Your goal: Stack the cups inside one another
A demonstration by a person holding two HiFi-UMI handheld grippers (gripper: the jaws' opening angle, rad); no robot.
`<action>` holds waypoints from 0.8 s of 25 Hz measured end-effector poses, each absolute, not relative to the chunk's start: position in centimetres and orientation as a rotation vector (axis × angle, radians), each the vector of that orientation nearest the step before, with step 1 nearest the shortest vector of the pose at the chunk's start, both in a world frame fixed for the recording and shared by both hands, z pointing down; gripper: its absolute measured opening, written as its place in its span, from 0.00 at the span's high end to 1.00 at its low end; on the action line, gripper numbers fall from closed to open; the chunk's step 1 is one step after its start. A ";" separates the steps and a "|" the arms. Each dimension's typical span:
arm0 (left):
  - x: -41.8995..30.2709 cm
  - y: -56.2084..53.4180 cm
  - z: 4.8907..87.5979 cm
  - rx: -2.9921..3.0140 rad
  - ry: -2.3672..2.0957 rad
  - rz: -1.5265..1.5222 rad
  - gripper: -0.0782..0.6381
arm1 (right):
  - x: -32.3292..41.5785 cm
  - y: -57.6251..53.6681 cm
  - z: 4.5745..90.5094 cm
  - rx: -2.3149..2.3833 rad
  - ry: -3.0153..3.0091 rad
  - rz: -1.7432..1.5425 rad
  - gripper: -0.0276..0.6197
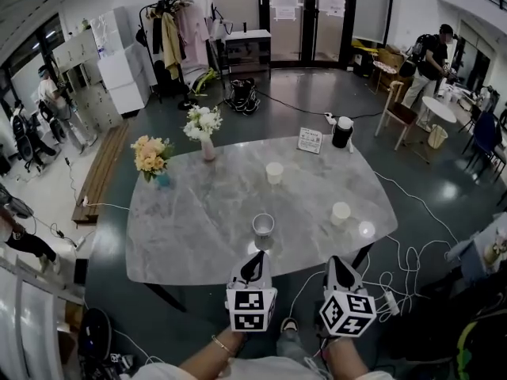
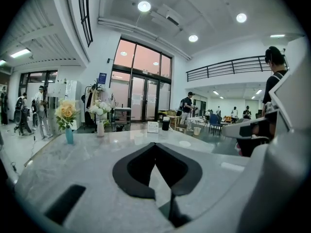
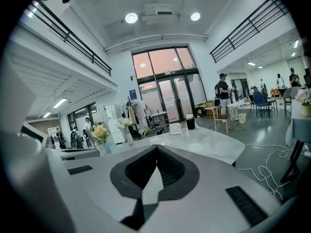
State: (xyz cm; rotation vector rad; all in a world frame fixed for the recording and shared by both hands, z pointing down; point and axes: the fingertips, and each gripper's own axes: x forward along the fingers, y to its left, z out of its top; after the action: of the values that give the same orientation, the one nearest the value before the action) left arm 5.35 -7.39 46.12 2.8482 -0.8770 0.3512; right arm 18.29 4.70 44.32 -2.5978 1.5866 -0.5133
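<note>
Ahead of the left tongs [image 1: 254,261] and right tongs [image 1: 340,262], three cups [image 1: 263,226] [image 1: 341,213] [image 1: 274,172] stand apart on the marble tabletop [image 1: 198,220]. Both tongs closed, empty. Glass doors [image 1: 305,18] behind.

We log left gripper [image 1: 254,266] and right gripper [image 1: 339,266] — pale grey shells, black pads [image 2: 133,171] lining the fingers. Behind the fingers each bears a white cube [image 1: 251,309] with black square markers. Thin bracelet [image 1: 221,344] further back, left wrist.
</note>
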 end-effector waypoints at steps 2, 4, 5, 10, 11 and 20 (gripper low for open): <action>6.8 -7.7 45.8 2.847 -0.892 0.344 0.90 | 19.9 4.3 44.1 -2.591 1.597 -0.512 0.95; 8.2 -8.0 45.6 2.842 -0.906 0.343 0.90 | 21.4 3.9 43.7 -2.583 1.608 -0.506 0.95; 8.9 -8.1 45.4 2.841 -0.910 0.344 0.90 | 22.2 3.7 43.5 -2.580 1.613 -0.502 0.95; 12.2 -9.2 44.9 2.826 -0.935 0.353 0.90 | 25.9 2.4 43.2 -2.559 1.647 -0.497 0.95; 12.8 -9.4 44.8 2.826 -0.945 0.352 0.90 | 26.5 2.1 43.2 -2.553 1.653 -0.498 0.95; 14.6 -11.5 45.5 2.742 -1.093 0.381 0.90 | 29.8 -1.8 43.9 -2.446 1.787 -0.539 0.95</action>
State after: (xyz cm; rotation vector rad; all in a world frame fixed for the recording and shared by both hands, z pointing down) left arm 14.65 -11.49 45.53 2.7421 -1.0931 0.3809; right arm 29.75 -1.76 43.85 -2.4457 1.7866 -0.5393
